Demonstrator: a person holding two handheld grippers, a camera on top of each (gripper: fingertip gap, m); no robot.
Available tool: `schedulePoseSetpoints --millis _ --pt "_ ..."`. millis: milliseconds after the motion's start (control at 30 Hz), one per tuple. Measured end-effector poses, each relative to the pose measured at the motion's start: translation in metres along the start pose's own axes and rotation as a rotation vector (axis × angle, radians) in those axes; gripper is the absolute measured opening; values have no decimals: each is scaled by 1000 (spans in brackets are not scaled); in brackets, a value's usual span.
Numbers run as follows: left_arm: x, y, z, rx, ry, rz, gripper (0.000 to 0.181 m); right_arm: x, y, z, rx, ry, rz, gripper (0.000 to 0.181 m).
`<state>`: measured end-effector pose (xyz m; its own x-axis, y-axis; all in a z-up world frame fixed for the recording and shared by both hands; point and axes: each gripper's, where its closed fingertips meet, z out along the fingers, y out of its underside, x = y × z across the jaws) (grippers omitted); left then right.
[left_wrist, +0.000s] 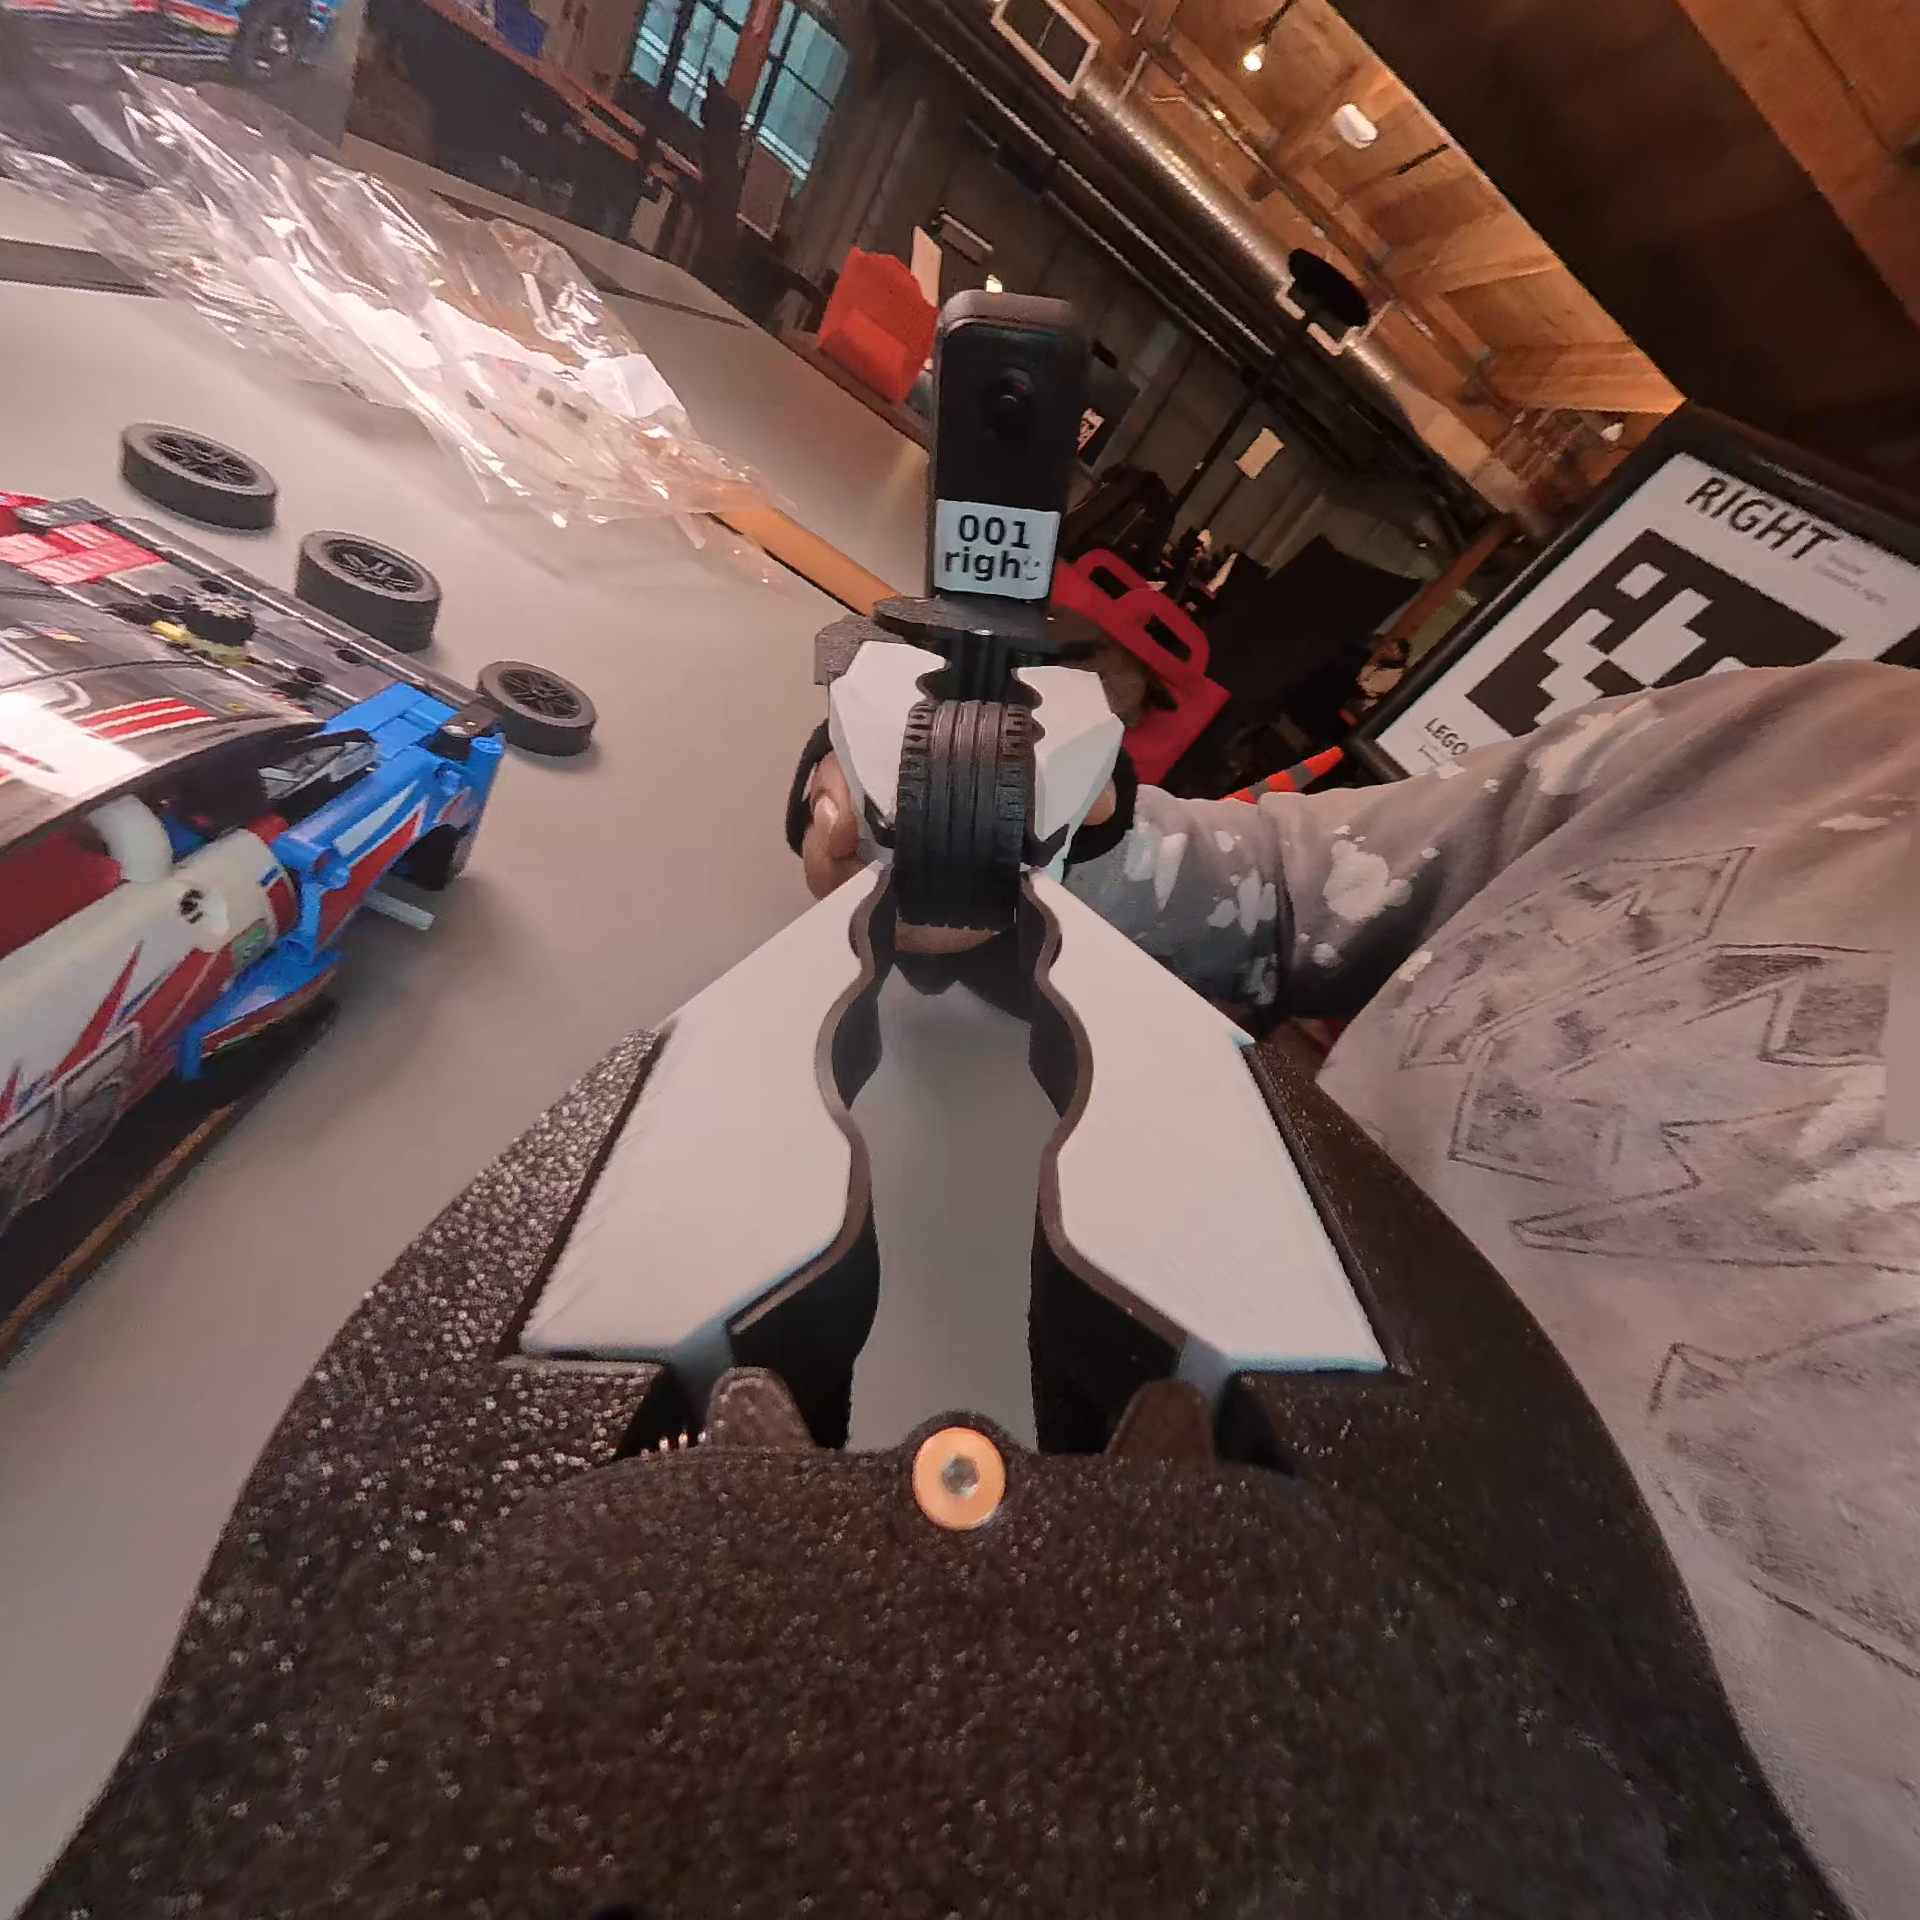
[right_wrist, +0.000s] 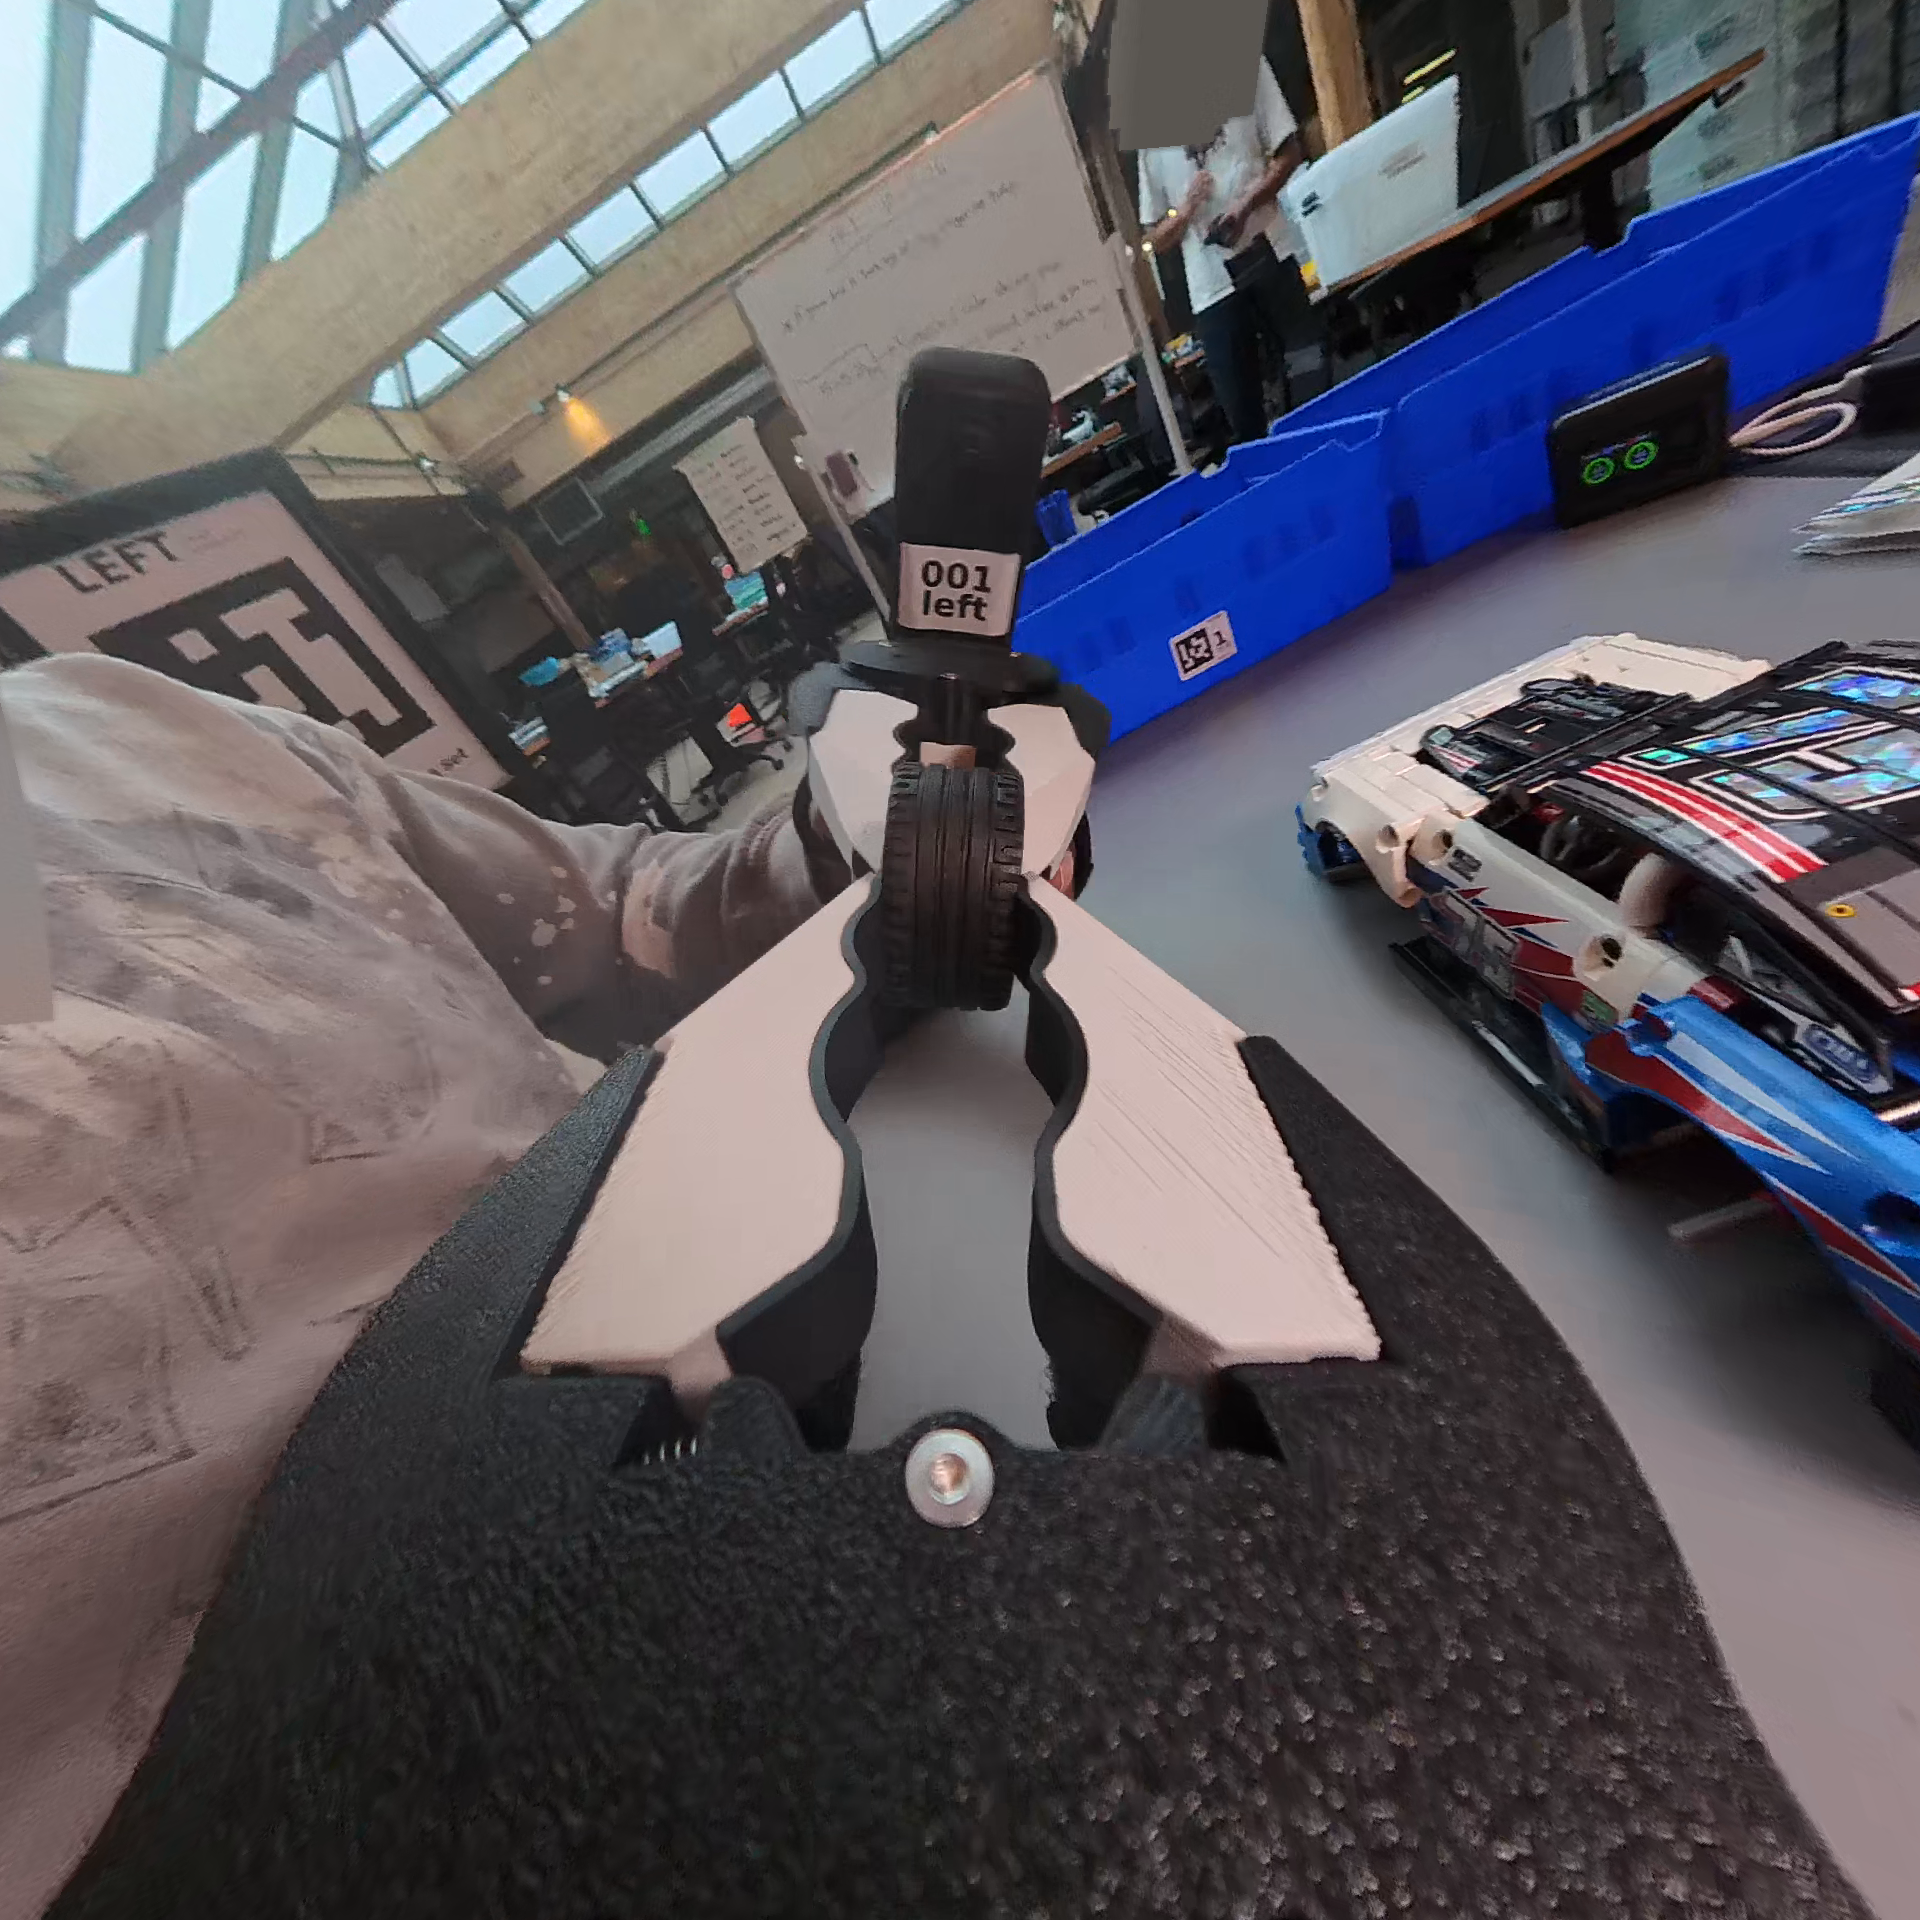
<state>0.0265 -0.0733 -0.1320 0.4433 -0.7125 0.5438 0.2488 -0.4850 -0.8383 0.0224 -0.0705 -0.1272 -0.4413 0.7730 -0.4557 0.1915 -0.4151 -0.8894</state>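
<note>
Over the bench (left_wrist: 675, 727) edge nearest the person, beside the toy car (right_wrist: 1662, 935), the left gripper (left_wrist: 961, 883) and right gripper (right_wrist: 951, 894) meet tip to tip. Both sets of fingers are clenched on one black tyre (left_wrist: 961, 821). The rubber would likely slip unless squeezed squarely.

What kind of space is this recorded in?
Probably a shared workshop or lab in a converted industrial hall: exposed timber ceiling with silver ductwork, a handwritten whiteboard, blue plastic bins, and a grey worktable holding a brick-built blue, white and red race car.
</note>
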Motion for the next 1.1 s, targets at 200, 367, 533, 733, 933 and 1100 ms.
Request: schedulePoseSetpoints --millis 200,367,533,733,933,1100 --pt "-4 -2 -2 -17 -39 60 21 4 -1 0 8 16 8 22" --pt "9 1 -2 -19 86 24 20 -10 0 -1 6 -110 72 22" --pt "23 3 -4 -28 188 -7 18 -27 1 -1 -3 -212 89 21" --pt "37 6 -2 -58 272 -26 16 -46 3 -4 -16 -298 38 19" --pt "24 8 1 -64 215 -14 0 -88 7 -21 -49 -546 14 19" --pt "45 5 -3 -76 208 141 0 -102 4 -3 -44 -483 -91 19"
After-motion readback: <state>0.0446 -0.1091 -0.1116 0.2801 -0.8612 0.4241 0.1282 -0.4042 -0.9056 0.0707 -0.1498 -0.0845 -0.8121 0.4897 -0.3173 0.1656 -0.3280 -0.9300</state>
